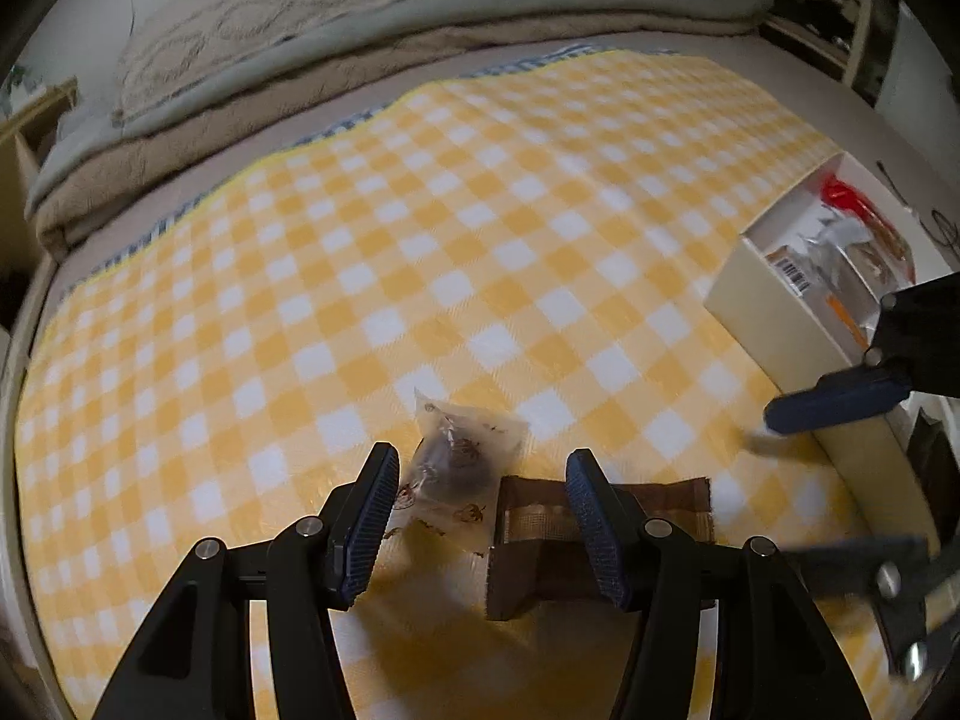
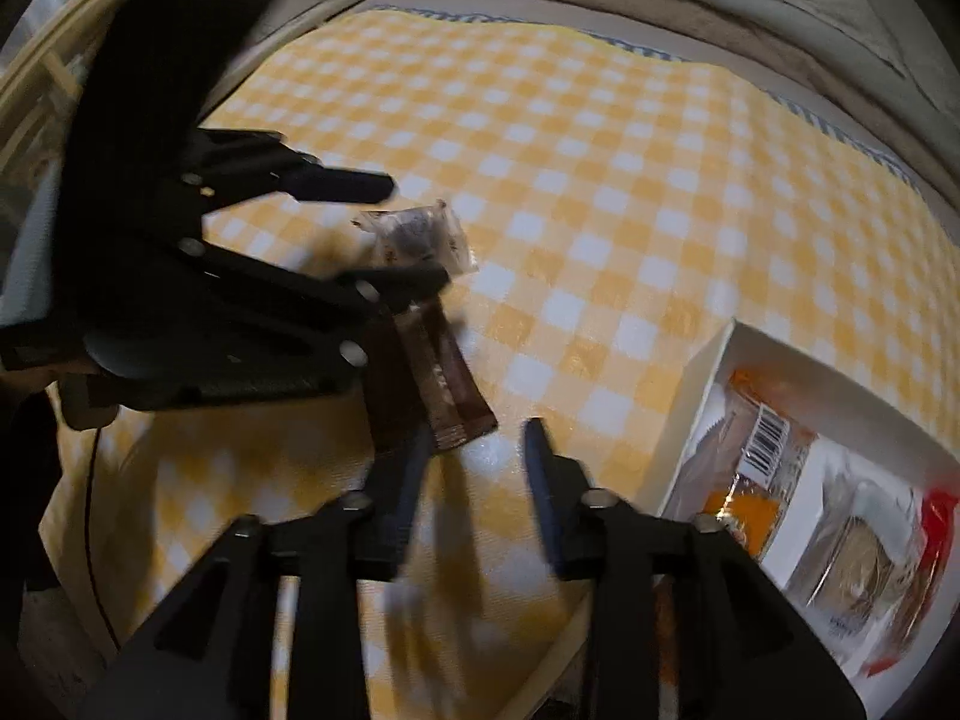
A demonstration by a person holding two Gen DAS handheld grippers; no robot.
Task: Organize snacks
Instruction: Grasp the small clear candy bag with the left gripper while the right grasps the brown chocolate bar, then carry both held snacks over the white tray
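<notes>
On the yellow checked cloth [image 1: 420, 252] a clear packet with a dark snack [image 1: 456, 462] lies next to a brown packet [image 1: 528, 540]. My left gripper [image 1: 480, 468] hangs open over both, its pads apart from them. From the right wrist view the left gripper [image 2: 420, 231] straddles the clear packet [image 2: 447, 240], and the brown packet [image 2: 447, 378] lies just below it. My right gripper [image 2: 477, 435] is open with nothing between its fingers, its tips near the brown packet's lower end. One blue right finger [image 1: 834, 399] shows beside the white box [image 1: 756, 312].
The white box [image 2: 696, 408] at the cloth's right edge holds several snack packets, among them a red one [image 1: 840, 192] and one with a barcode [image 2: 765, 438]. Folded beige and grey bedding [image 1: 360, 42] lies along the far side. A wooden frame [image 2: 36, 84] stands at the left.
</notes>
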